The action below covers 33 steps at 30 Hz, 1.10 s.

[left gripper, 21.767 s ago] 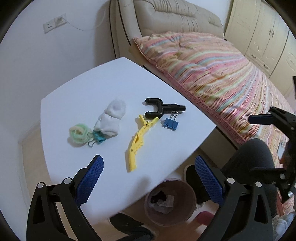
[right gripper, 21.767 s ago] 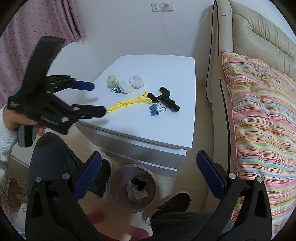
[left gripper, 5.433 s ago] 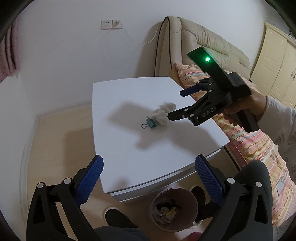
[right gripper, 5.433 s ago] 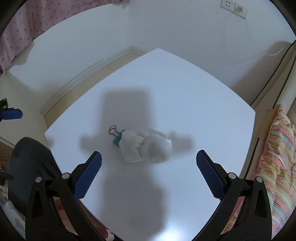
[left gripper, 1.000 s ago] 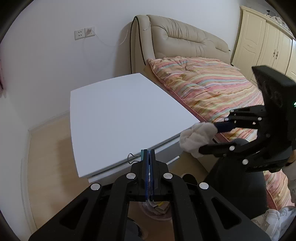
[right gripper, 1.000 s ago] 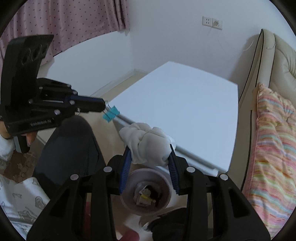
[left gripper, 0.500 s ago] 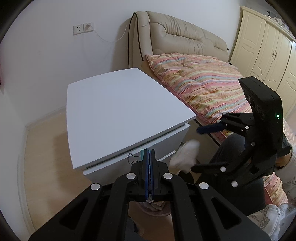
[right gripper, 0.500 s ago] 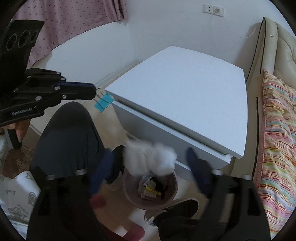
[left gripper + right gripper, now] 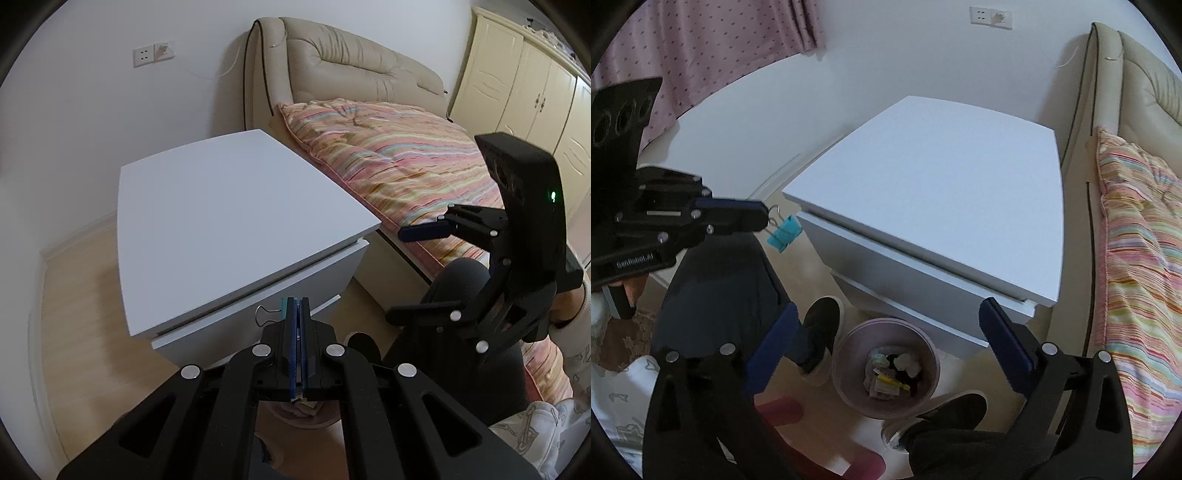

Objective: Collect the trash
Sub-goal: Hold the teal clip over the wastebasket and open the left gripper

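A: From the left wrist view, what is the left hand-held gripper [image 9: 298, 314] doing?

B: It is clenched on a teal binder clip [image 9: 283, 305]. The clip's teal edge and wire loop stick out to the left of the pressed-together blue pads, in front of the white bench [image 9: 229, 206], whose top is bare. Under the fingers a bit of the pink waste bin [image 9: 314, 421] shows, mostly hidden.

A: And the other one in that view?

B: The right hand-held gripper [image 9: 413, 275] hangs at the right, in front of the striped bed [image 9: 399, 162], its jaws spread wide with nothing between them.

A: Now the right wrist view?

B: The right hand-held gripper [image 9: 890, 339] has just been opening, and it now stands released and empty. Straight below and between its blue pads [image 9: 1004, 341] sits the waste bin [image 9: 846, 354] on the floor, against the bench [image 9: 942, 184] front. Inside it lies a white wad [image 9: 908, 363] among other scraps, with a yellow piece [image 9: 892, 382] beside it.

A: The clip?

B: The binder clip [image 9: 785, 233] dangles from the tip of the left hand-held gripper [image 9: 764, 218] at the left, pinched by its wire handle, above the person's dark trouser leg [image 9: 720, 295] and well apart from the bin. Two dark shoes [image 9: 820, 325] flank the bin.
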Each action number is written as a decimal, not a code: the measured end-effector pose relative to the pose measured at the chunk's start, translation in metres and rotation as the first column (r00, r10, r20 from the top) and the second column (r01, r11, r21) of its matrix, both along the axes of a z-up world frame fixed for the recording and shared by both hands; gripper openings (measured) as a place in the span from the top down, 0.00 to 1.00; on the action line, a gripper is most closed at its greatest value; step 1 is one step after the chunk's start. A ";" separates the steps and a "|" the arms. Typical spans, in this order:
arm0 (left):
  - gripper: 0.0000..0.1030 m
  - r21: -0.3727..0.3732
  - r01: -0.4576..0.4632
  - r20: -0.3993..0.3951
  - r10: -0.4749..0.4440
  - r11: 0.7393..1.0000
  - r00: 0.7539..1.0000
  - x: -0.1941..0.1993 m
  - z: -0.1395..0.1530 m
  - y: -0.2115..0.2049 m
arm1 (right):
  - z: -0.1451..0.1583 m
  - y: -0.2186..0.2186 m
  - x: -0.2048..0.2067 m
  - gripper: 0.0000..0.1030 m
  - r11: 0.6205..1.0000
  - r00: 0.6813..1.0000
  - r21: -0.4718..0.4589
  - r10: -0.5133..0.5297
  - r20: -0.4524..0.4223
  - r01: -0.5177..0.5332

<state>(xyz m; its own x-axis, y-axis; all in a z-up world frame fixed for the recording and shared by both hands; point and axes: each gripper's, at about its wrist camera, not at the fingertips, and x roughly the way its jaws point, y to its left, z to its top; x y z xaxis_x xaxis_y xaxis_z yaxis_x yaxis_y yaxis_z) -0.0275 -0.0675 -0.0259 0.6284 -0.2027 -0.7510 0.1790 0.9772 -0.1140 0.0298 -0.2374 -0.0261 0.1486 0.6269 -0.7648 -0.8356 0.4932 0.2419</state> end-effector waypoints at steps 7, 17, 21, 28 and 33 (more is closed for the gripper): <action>1.00 0.005 0.034 -0.017 -0.034 0.999 0.999 0.004 -0.006 -0.012 | 0.008 -0.012 0.006 0.05 0.999 0.999 0.010 -0.048 0.016 0.048; 0.98 0.008 0.082 -0.027 -0.082 0.997 0.996 0.008 -0.005 -0.030 | 0.016 -0.034 0.018 0.05 0.994 0.994 0.025 -0.109 0.029 0.109; 0.84 0.012 0.082 -0.056 -0.081 0.997 0.995 0.012 -0.011 -0.031 | 0.015 -0.038 0.021 0.05 0.992 0.992 0.030 -0.124 0.022 0.124; 0.07 -0.026 0.029 -0.062 -0.031 0.999 0.998 0.016 -0.016 -0.018 | 0.013 -0.037 0.021 0.05 0.992 0.992 0.035 -0.122 0.013 0.122; 0.07 -0.014 -0.005 -0.058 0.004 1.000 0.998 0.016 -0.017 -0.010 | 0.011 -0.032 0.021 0.03 0.993 0.993 0.027 -0.119 0.006 0.118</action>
<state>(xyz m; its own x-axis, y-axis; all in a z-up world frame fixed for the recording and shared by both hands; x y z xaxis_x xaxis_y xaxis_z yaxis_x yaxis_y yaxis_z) -0.0117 -0.0777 -0.0427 0.5849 -0.2106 -0.7833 0.1673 0.9763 -0.1376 0.0509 -0.2692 -0.0156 0.2290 0.6248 -0.7464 -0.7736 0.5823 0.2501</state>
